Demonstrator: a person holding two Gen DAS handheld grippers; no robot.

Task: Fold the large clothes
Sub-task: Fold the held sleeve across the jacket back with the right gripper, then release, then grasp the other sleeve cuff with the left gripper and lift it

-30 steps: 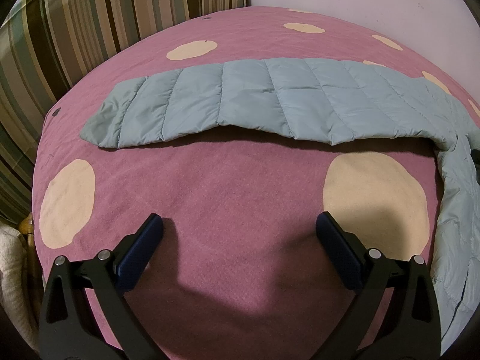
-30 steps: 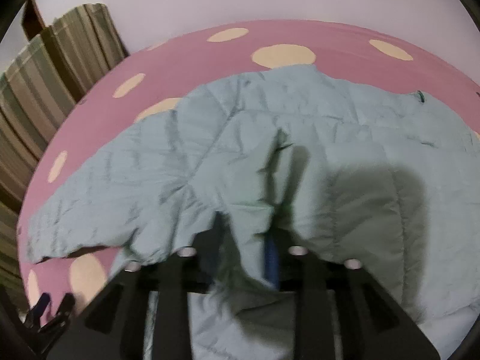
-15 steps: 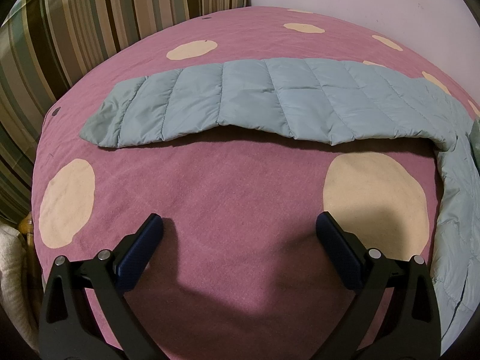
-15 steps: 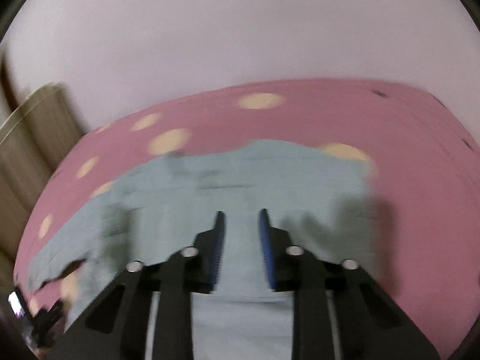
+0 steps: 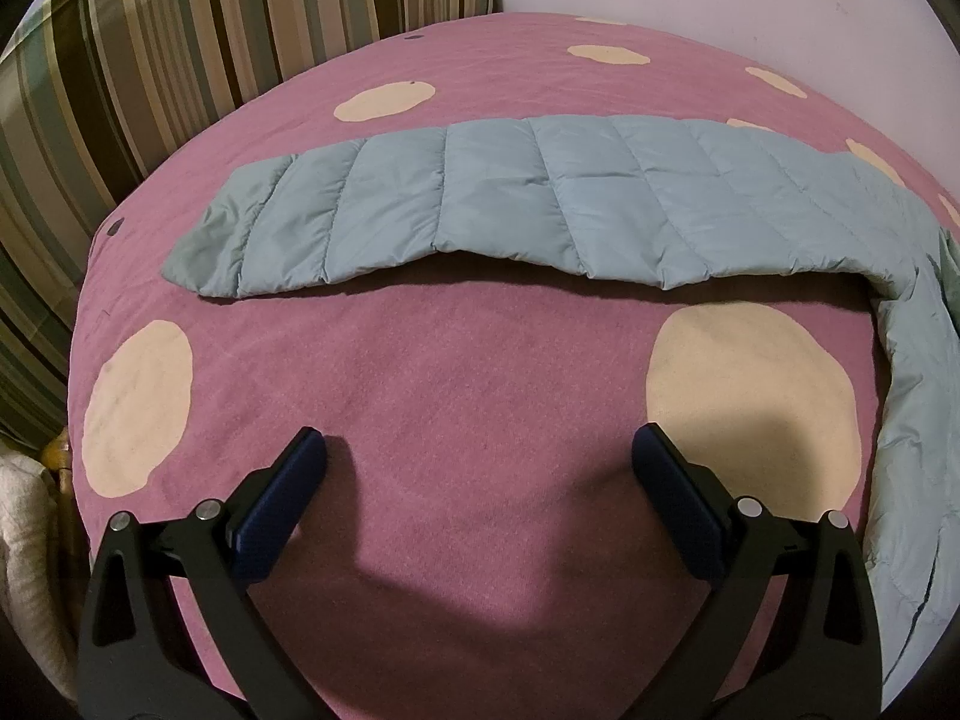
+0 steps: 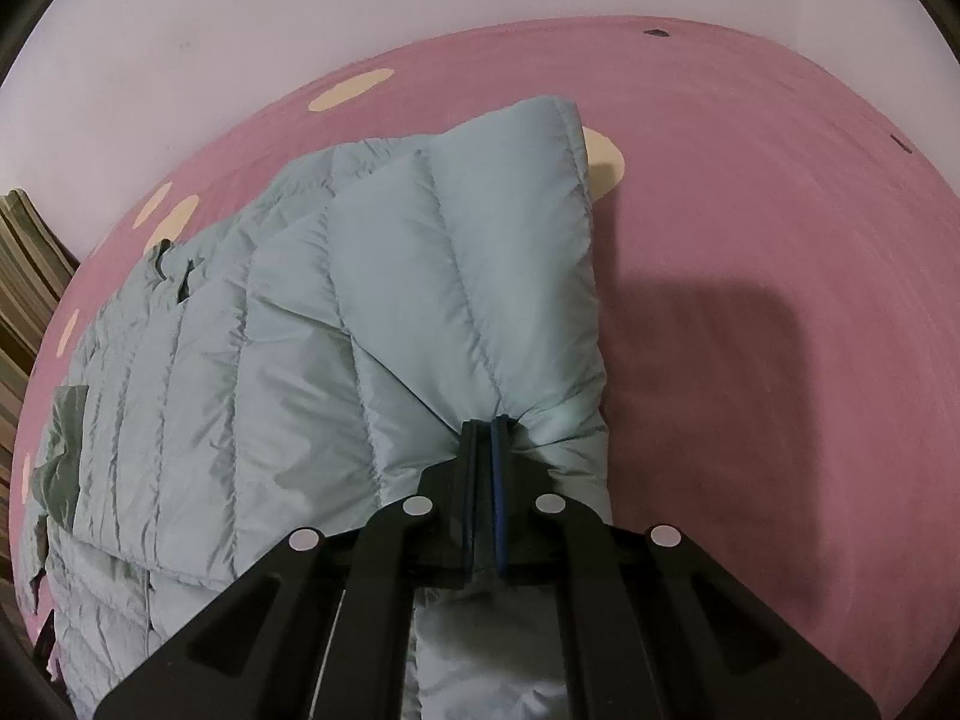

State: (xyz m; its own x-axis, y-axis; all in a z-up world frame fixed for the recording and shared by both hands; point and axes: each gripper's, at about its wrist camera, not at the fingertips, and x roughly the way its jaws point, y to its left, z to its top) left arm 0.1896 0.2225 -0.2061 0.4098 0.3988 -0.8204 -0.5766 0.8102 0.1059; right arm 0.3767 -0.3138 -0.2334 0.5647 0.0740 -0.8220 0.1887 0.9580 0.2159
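You're in a bedroom at home: pink bedspread (image 5: 480, 372) with cream dots covers the bed, striped cushion (image 5: 150, 60) sits at its far left corner, plain white wall (image 6: 300, 12) behind.

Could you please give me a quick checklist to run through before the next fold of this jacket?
1. Right gripper shut on the jacket: ok, fabric bunches at the pads.
2. Left gripper open, nothing between its fingers: ok.
3. Sleeve laid out flat on the blanket: ok.
4. Blanket bare beside the held edge: ok.
5. How many layers are pinched: cannot tell.
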